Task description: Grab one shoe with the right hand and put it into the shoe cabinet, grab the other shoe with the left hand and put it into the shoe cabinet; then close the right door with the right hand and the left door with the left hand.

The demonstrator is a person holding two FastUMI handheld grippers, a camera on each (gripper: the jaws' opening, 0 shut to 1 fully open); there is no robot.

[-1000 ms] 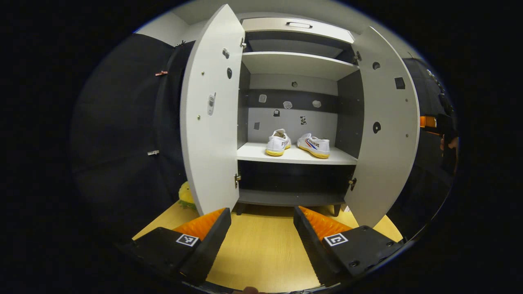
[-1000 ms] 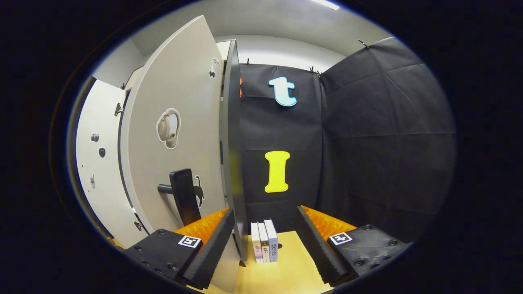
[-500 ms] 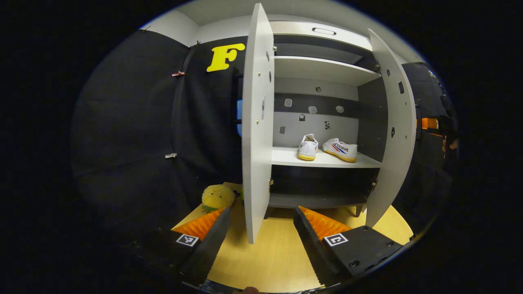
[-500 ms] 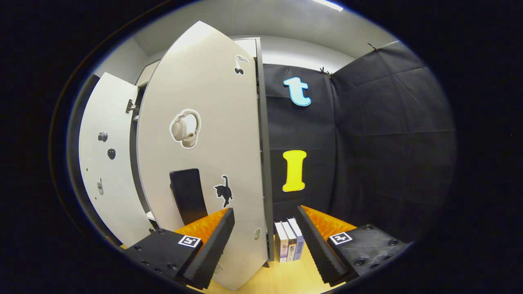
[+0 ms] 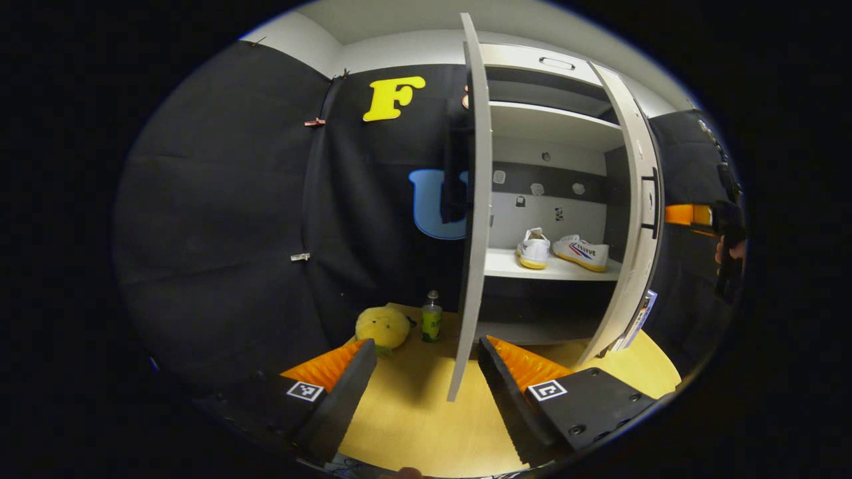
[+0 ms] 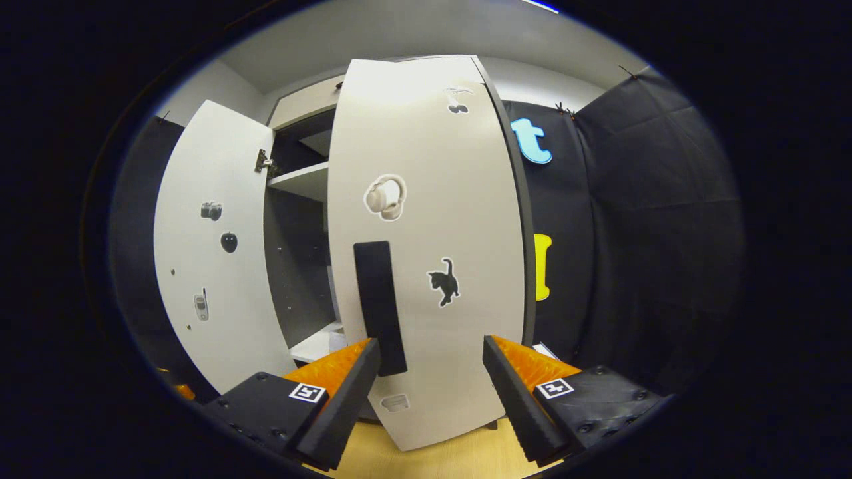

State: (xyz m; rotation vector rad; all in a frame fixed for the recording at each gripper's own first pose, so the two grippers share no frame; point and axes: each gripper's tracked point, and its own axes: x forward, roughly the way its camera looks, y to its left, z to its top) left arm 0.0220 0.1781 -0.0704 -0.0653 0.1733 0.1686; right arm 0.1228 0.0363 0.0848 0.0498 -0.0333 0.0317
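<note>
The right gripper (image 6: 431,372) is spread wide, its ridged fingers empty, close before the right door (image 6: 426,253) — a smooth pale panel with a flat dark bar handle (image 6: 379,306) and stickers. The left gripper (image 5: 426,372) is spread too, over the wooden floor (image 5: 413,426), with the left door (image 5: 474,219) edge-on ahead. Both white shoes (image 5: 562,249) sit on the shoe cabinet's middle shelf (image 5: 506,266), rubber soles down.
</note>
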